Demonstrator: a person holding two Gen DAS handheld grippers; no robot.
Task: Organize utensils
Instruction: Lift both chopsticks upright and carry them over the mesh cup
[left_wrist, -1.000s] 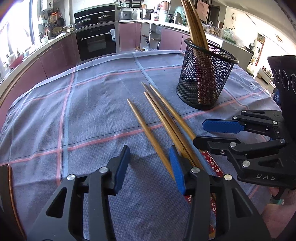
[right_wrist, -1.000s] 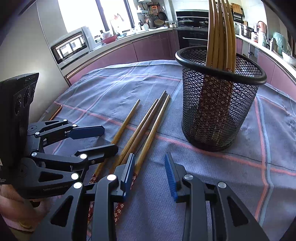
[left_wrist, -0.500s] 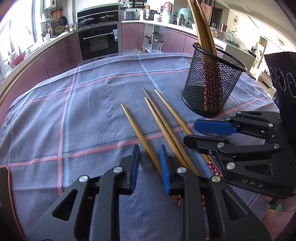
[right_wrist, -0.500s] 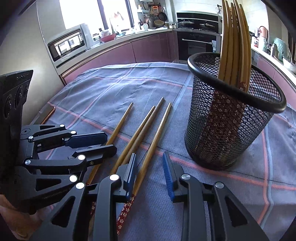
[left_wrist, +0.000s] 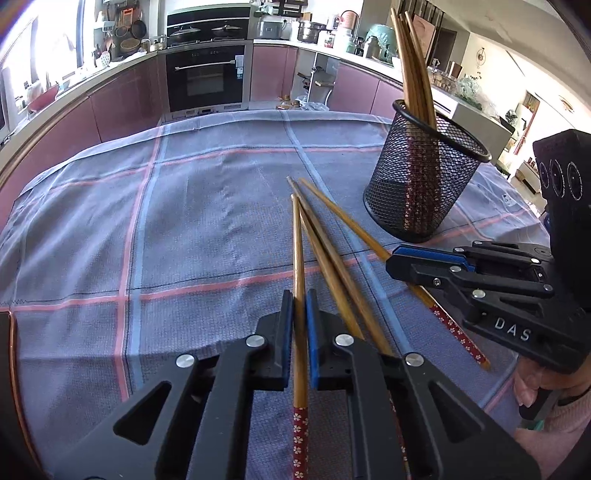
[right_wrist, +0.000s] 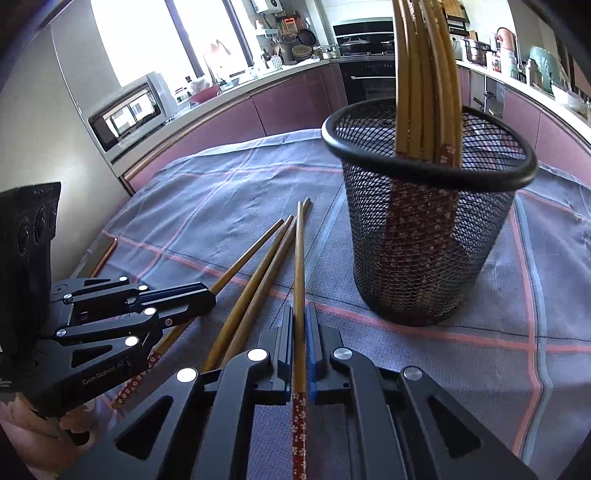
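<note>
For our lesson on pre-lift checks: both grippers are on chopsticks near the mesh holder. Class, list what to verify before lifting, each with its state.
1. Left gripper shut on left chopstick: ok.
2. Right gripper shut on right chopstick: ok.
3. Mesh holder upright: ok.
4. Room in the holder beside the standing chopsticks: ok.
5. Two loose chopsticks free of both grips: ok.
6. Grip firmness: cannot tell.

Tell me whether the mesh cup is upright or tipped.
Upright: the mesh cup stands on its base on the tablecloth, chopsticks sticking up.
</note>
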